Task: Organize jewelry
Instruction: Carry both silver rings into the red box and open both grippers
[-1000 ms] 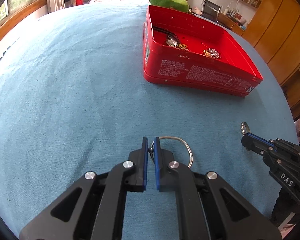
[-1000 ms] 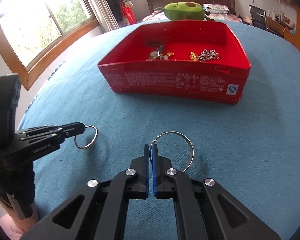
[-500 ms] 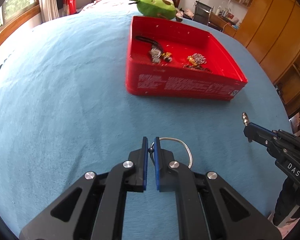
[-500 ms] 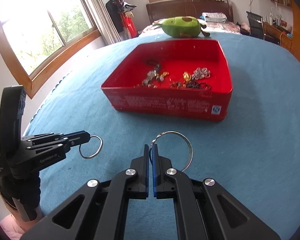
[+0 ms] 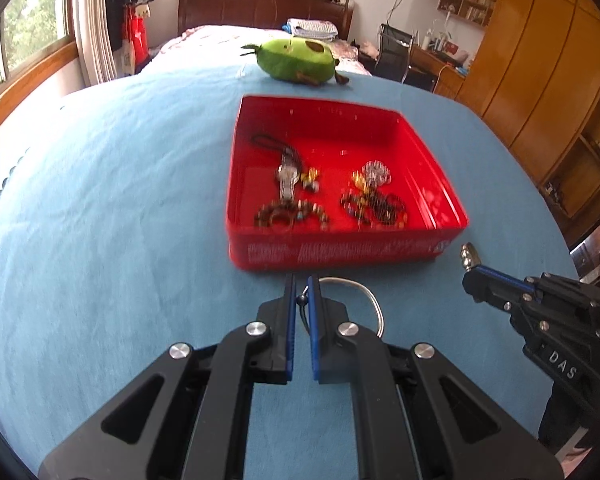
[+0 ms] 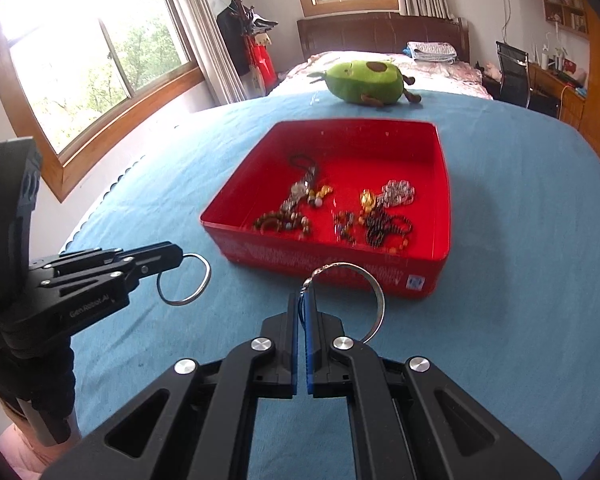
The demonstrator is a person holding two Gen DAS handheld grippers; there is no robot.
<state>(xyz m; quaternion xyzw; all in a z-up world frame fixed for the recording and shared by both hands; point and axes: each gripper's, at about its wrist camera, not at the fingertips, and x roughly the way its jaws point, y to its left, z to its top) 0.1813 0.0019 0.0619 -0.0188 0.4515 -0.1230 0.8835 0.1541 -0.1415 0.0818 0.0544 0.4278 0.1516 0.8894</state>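
A red tin box (image 5: 340, 254) (image 6: 328, 258) sits on the blue cloth with several bracelets and necklaces (image 5: 374, 196) (image 6: 374, 216) inside. My left gripper (image 5: 302, 286) is shut on a silver bangle (image 5: 370, 298), held above the cloth just short of the box's near wall; the bangle also shows in the right wrist view (image 6: 202, 284). My right gripper (image 6: 303, 300) is shut on a second silver bangle (image 6: 374, 286), also just short of the box. It shows at the right of the left wrist view (image 5: 470, 262).
A green avocado plush toy (image 5: 298, 60) (image 6: 366, 82) lies beyond the box at the table's far edge. The blue cloth (image 5: 100, 200) spreads wide to the left of the box. A bed, windows and wooden cabinets lie beyond.
Both grippers have risen and moved toward the box with their bangles still held. The box now appears nearer and more from above.
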